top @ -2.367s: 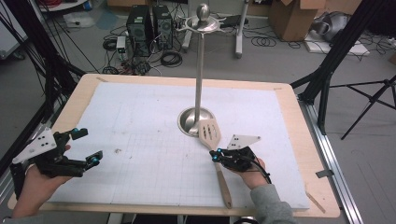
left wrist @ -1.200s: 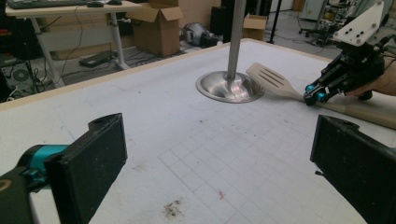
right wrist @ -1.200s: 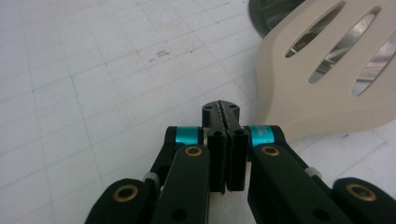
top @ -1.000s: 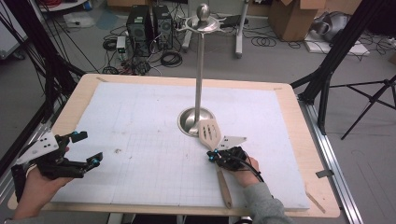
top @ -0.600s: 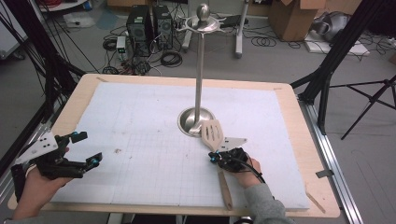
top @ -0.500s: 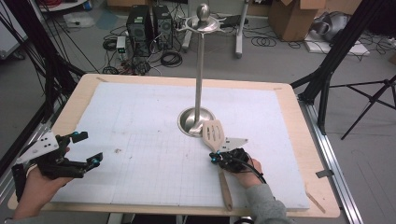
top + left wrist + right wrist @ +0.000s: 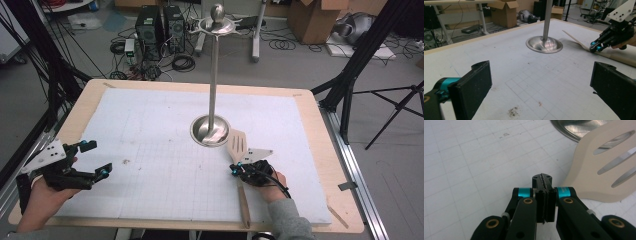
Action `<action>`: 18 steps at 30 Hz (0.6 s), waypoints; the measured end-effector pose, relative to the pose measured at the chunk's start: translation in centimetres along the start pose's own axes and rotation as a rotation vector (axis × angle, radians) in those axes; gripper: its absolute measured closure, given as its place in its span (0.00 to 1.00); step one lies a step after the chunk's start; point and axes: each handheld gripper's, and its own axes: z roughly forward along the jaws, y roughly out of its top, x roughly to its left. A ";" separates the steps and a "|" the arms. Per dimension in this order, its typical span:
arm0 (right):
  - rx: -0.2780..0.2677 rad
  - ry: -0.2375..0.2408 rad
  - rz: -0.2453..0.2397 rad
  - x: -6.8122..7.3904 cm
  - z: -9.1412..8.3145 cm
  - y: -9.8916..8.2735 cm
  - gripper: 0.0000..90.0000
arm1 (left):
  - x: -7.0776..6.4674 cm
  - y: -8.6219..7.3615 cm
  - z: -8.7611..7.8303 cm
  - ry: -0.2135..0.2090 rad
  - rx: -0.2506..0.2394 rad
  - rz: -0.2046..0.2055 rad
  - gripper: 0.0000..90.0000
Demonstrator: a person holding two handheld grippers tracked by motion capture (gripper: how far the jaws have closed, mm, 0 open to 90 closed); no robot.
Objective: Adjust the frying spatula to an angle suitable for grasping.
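Slotted wooden spatula (image 7: 236, 145) blade over the stand's dished steel base (image 7: 210, 131).

Pale beige wooden spatula (image 7: 236, 145) with long narrow slots in its blade. Shiny silver metal stand (image 7: 211, 131), round base and thin pole, mirror-like. White mat (image 7: 165, 165) with a fine grey square grid, some small brown stains on it. Light wood table (image 7: 90, 95) border around the mat. Black right gripper (image 7: 239, 170) with turquoise rings near the tips, brass-coloured rivets, pale grey plate on top. Black left gripper (image 7: 95, 160), also with turquoise accents and a pale grey plate.
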 end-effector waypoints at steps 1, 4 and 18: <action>0.004 -0.002 0.004 0.0 -0.1 -0.1 1.00 | 0.0 0.0 0.0 -0.002 0.001 0.000 0.05; 0.007 -0.002 0.004 0.0 -0.1 -0.1 1.00 | 0.0 0.0 0.1 -0.003 0.001 0.000 0.05; 0.012 -0.021 0.012 -0.5 -0.6 -0.5 1.00 | 0.0 0.0 0.2 -0.005 0.000 0.001 0.05</action>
